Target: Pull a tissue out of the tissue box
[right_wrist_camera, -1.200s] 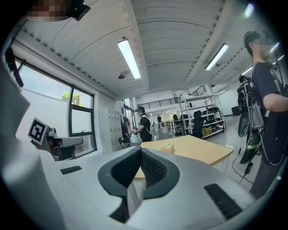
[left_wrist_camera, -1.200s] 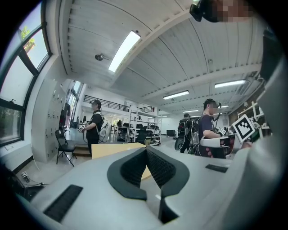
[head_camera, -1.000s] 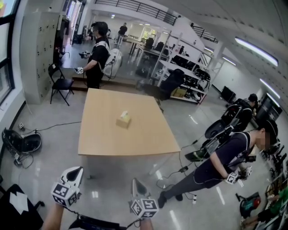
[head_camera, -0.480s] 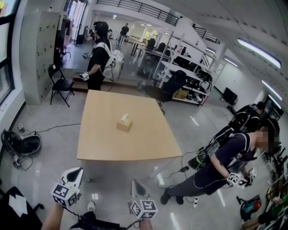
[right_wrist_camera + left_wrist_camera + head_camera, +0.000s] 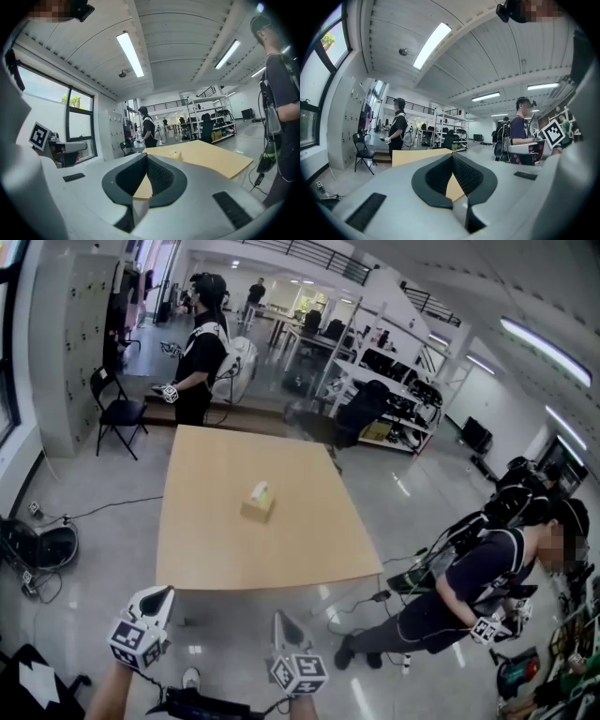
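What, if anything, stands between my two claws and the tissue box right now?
Nothing visible does. The tissue box sits alone on the table, beyond the left claw and right claw, both shut and empty. Only open floor and bare tabletop lie between. A bent-over person stands off to the right.

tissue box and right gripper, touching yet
Apart. The head view shows the tissue box mid-table, with a wide stretch of table and floor between it and the right gripper low in the frame.
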